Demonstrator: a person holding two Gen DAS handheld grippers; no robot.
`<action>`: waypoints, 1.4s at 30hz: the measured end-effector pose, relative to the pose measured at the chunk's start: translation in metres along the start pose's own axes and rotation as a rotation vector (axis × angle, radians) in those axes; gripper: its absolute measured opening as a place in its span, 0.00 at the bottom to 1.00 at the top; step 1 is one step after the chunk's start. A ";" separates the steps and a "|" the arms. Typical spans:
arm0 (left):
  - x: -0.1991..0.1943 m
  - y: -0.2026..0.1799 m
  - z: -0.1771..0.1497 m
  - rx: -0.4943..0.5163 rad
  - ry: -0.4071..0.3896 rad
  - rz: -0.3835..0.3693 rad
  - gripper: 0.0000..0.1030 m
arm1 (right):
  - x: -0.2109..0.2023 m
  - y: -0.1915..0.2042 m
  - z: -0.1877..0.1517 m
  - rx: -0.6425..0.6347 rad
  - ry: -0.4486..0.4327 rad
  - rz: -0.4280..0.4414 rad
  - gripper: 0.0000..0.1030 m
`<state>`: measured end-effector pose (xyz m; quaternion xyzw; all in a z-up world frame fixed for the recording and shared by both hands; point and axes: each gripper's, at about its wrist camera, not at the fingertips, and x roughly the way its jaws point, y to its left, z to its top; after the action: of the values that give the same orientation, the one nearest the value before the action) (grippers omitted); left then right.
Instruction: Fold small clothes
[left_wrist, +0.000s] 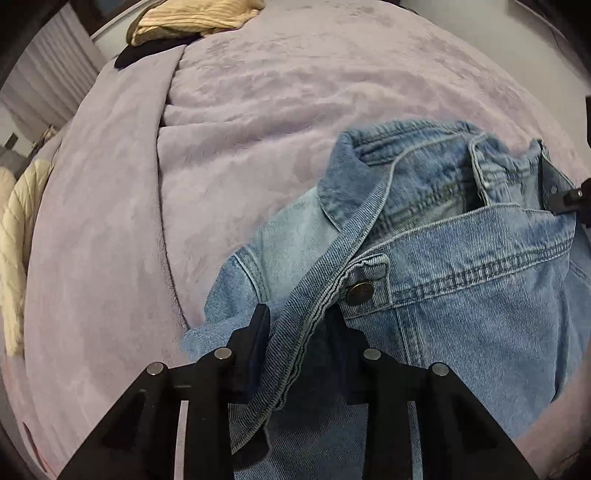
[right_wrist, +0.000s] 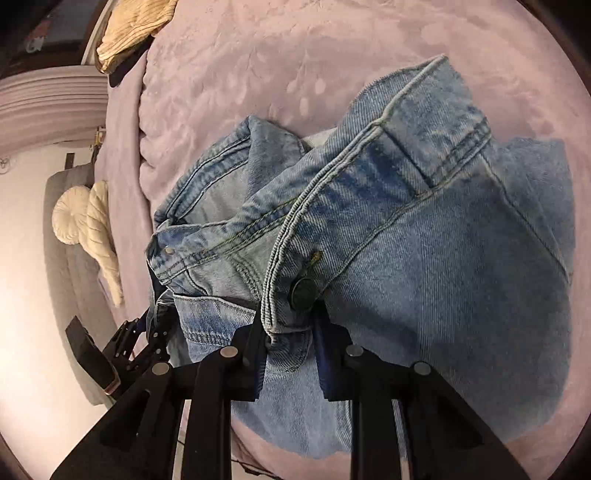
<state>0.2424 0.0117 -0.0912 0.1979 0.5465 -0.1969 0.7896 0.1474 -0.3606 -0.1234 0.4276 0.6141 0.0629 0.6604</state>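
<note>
The denim jacket (left_wrist: 461, 258) lies bunched on the lavender bed (left_wrist: 258, 110), its collar end lifted; the left tongs (left_wrist: 299, 317) pinch its front placket edge just beside a metal button (left_wrist: 359, 291), and the right tongs (right_wrist: 290, 323) pinch the other hem edge by its own button (right_wrist: 301, 290). To fold it well, I would keep both pinches firm, draw the two edges apart until the cloth is taut, then lower it flat; a loose grip on such thick seams would likely slip.

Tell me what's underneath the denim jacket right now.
The denim jacket hangs over a lilac blanket, held up by the left gripper and right gripper. What lies directly beneath the denim is covered and cannot be seen.
</note>
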 end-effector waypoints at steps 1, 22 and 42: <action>0.005 0.004 0.002 -0.023 -0.001 -0.008 0.31 | -0.001 -0.002 0.005 0.010 -0.021 0.017 0.22; -0.004 0.027 -0.002 -0.095 -0.033 -0.051 0.30 | -0.055 -0.058 0.058 -0.157 -0.152 -0.227 0.68; -0.054 0.066 -0.020 -0.172 -0.076 0.054 0.54 | -0.092 -0.074 0.030 -0.105 -0.258 -0.280 0.07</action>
<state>0.2438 0.0833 -0.0402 0.1366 0.5254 -0.1352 0.8289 0.1187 -0.4776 -0.1054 0.3074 0.5737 -0.0531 0.7574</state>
